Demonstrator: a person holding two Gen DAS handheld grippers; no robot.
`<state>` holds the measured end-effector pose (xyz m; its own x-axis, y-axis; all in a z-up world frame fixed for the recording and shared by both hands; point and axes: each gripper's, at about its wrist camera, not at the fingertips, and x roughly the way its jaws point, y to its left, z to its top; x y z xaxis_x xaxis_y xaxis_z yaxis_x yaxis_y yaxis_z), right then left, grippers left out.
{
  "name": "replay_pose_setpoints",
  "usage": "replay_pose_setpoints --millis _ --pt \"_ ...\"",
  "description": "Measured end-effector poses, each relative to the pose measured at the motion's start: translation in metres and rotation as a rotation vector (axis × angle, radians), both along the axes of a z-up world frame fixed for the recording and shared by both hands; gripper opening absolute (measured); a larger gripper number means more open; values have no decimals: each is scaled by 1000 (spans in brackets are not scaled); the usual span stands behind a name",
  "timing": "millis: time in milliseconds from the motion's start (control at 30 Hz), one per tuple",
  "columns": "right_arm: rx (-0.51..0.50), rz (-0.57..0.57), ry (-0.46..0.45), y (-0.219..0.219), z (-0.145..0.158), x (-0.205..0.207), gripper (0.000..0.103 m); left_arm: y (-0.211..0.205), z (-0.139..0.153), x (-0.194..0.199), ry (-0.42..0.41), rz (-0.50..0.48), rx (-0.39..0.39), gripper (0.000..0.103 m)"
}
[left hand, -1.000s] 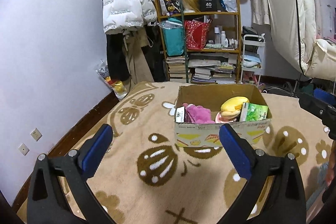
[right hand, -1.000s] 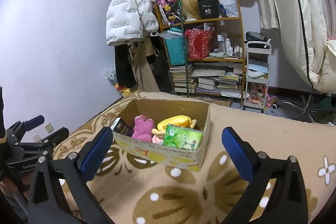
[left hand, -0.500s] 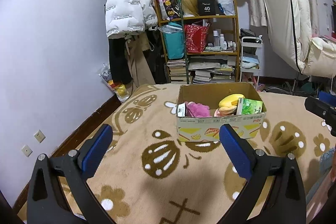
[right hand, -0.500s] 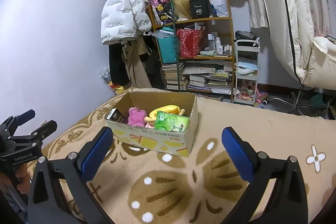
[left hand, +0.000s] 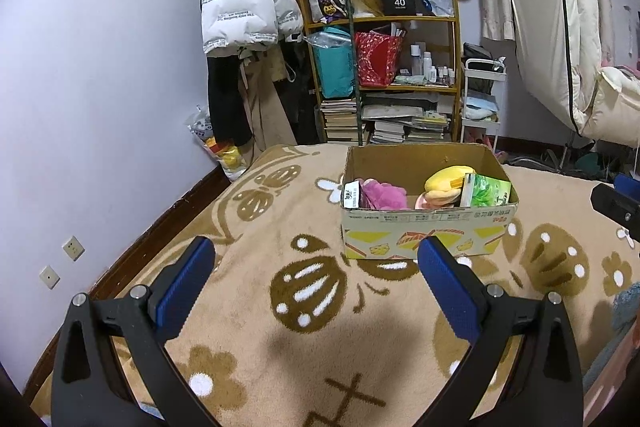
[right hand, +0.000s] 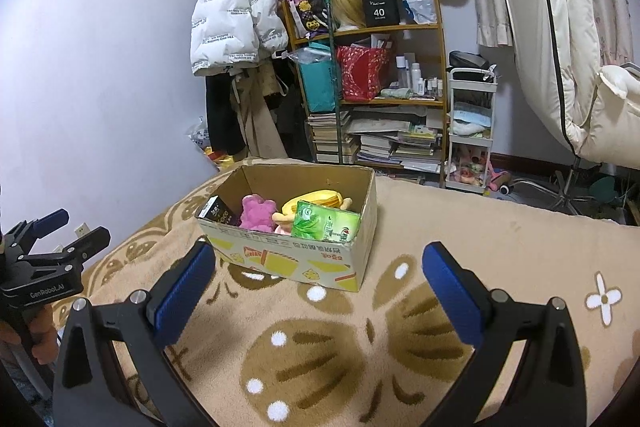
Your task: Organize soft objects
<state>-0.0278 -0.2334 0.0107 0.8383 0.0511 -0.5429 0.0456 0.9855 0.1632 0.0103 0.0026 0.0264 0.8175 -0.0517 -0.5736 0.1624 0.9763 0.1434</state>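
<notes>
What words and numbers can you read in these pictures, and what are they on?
"40": black box on the top shelf; the small line under it is unreadable.
"GenRoboLAI": left gripper, on its body.
White puffer jacket: rows of print, too blurred.
Cardboard box, green pack: characters too small.

Lilac walls (left hand: 100, 67), cluttered wooden shelf (left hand: 384, 75) (books below), beige patterned carpet (left hand: 280, 347)
</notes>
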Motion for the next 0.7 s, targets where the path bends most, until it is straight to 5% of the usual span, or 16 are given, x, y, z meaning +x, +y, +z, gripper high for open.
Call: replay_pose_setpoints --millis 700 --pt "-4 1 14 0 -6 4 103 -12 -5 -6 0 -42 7 100"
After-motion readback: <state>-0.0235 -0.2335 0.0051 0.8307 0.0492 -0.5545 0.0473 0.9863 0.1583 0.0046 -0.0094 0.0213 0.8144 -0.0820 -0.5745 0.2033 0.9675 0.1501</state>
